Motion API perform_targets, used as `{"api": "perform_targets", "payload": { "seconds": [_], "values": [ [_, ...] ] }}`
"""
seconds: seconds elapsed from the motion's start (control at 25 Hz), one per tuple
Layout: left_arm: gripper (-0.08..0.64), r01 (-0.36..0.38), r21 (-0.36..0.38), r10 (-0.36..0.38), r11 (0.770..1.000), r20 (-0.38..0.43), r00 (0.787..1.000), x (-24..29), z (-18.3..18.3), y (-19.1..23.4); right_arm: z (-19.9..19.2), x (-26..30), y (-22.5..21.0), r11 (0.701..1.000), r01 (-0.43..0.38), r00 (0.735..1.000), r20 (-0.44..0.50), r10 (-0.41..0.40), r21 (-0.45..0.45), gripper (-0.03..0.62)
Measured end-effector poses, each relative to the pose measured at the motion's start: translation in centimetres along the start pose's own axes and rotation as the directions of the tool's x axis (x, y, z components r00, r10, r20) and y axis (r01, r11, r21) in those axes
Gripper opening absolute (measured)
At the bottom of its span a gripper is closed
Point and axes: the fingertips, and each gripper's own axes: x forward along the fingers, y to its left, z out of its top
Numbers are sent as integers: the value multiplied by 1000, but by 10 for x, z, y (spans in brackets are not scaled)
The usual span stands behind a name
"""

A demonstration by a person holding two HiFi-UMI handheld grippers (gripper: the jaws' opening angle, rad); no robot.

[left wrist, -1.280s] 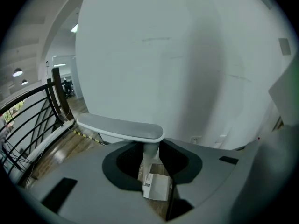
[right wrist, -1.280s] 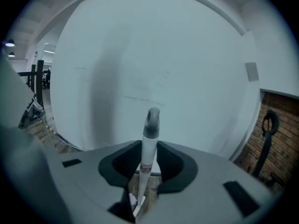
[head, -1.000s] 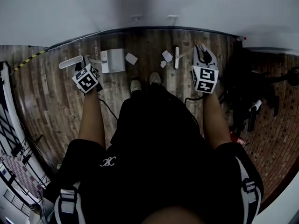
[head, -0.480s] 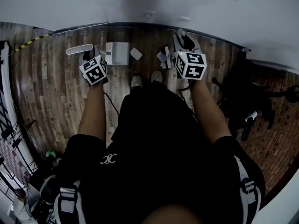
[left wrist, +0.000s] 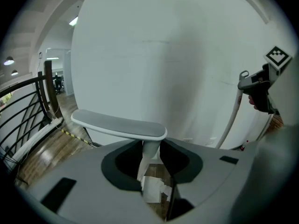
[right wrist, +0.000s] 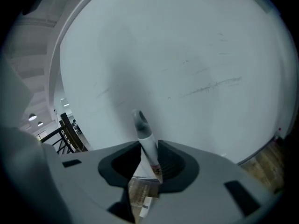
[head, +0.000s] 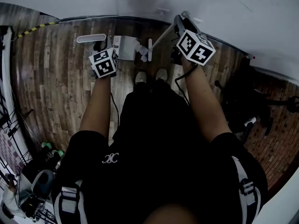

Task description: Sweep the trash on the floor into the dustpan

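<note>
In the head view my left gripper is shut on the upright handle of the white dustpan, which rests on the wooden floor by the wall. Its grey T-shaped grip stands above my left gripper in the left gripper view. Further down, white paper lies in the pan. My right gripper is shut on the broom stick, with the stick slanting left. The broom head stands just right of the pan's mouth. White paper scraps lie between the two.
The person's shoes stand just behind the pan. The white wall and dark baseboard run close ahead. Black equipment fills the floor on the right. A railing and yellow-black tape lie to the left.
The right gripper has swung left with the broom. The broom head has pushed the paper scraps leftward up to the dustpan's mouth. The left gripper keeps hold of the pan handle.
</note>
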Motion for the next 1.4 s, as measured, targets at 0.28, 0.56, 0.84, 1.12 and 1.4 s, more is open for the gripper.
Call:
{"api": "perform_targets", "payload": {
  "seconds": [0.28,0.56,0.84,1.12,1.4],
  "values": [
    [116,37,-14,-37,999,0,999,2,1,3,-7,10,48,992,-100,995,-2,100,77,114],
    [119,71,-11,-71,997,-1,997,5,2,5,8,0,69,990,-140,990,15,140,5,112],
    [117,45,12,-45,999,-53,998,10,3,12,42,-35,74,978,-135,988,52,144,-157,107],
    [114,37,51,-36,998,-12,999,-19,39,-23,63,-98,42,929,-78,984,122,131,-363,98],
    [107,111,165,-133,980,133,982,-73,117,-95,79,-147,-7,922,-6,975,201,91,-387,97]
  ]
}}
